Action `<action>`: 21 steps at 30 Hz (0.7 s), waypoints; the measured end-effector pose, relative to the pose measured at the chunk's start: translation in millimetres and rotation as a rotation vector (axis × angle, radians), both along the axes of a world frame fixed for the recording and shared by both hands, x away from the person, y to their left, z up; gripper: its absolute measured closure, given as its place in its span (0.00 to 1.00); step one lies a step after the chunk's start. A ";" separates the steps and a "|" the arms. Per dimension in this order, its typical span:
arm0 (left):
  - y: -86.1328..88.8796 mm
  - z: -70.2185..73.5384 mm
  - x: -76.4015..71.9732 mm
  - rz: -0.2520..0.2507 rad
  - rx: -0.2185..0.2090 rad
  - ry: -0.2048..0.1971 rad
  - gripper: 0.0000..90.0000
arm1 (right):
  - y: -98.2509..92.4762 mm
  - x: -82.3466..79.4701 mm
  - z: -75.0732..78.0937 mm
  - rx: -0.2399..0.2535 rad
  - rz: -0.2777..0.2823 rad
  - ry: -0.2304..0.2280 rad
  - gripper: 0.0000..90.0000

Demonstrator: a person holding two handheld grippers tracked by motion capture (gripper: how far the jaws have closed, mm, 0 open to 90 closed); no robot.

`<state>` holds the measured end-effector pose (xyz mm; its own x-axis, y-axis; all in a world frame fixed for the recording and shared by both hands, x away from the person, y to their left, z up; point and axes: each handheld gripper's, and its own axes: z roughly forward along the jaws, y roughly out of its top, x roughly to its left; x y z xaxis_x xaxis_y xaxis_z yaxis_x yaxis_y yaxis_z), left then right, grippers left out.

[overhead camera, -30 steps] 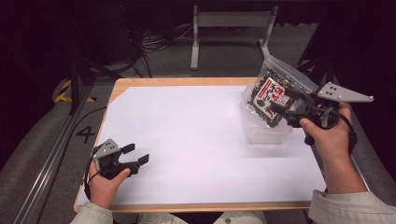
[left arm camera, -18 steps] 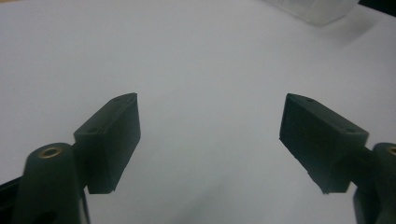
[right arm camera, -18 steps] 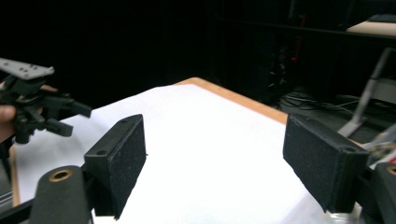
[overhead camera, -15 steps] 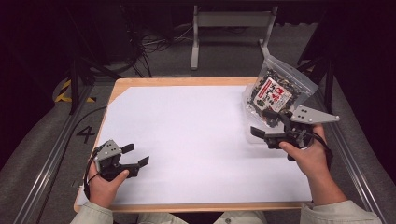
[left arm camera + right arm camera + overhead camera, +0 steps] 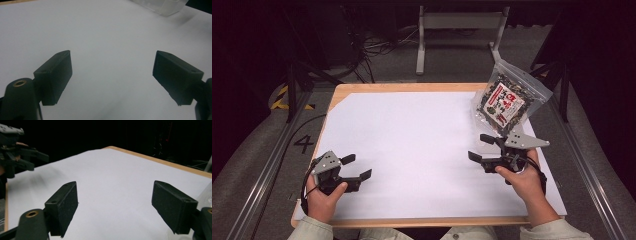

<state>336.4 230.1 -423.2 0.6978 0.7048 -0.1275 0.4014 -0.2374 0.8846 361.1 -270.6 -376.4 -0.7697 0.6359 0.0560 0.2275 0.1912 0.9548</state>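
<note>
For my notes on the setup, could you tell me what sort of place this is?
Probably a lab recording station: a wooden table under a white sheet, metal floor rails beside a painted number, loose cables and a stand behind.

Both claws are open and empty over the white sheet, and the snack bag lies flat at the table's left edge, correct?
Not quite. The snack bag stands in a clear container near the table's right edge, as the high view shows. The left claw and right claw are indeed open and empty over the white sheet.

Pale grey-green sleeves; each black claw (image 5: 484, 148) carries a grey three-cornered plate.
</note>
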 end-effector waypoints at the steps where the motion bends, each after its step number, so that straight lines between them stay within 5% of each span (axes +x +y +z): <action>1: -0.1 0.1 -0.2 0.001 0.002 0.000 0.18 | 0.3 0.2 -3.4 0.009 -0.002 0.005 0.24; 21: -3.4 -4.0 0.3 0.002 0.050 0.011 0.19 | 12.8 2.7 -53.6 -0.137 -0.010 0.063 0.24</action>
<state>336.7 226.7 -427.2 0.6952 0.7119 -0.0998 0.4119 -0.2807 0.8669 363.8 -257.8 -430.1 -0.7609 0.6487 0.0157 0.2885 0.3165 0.9036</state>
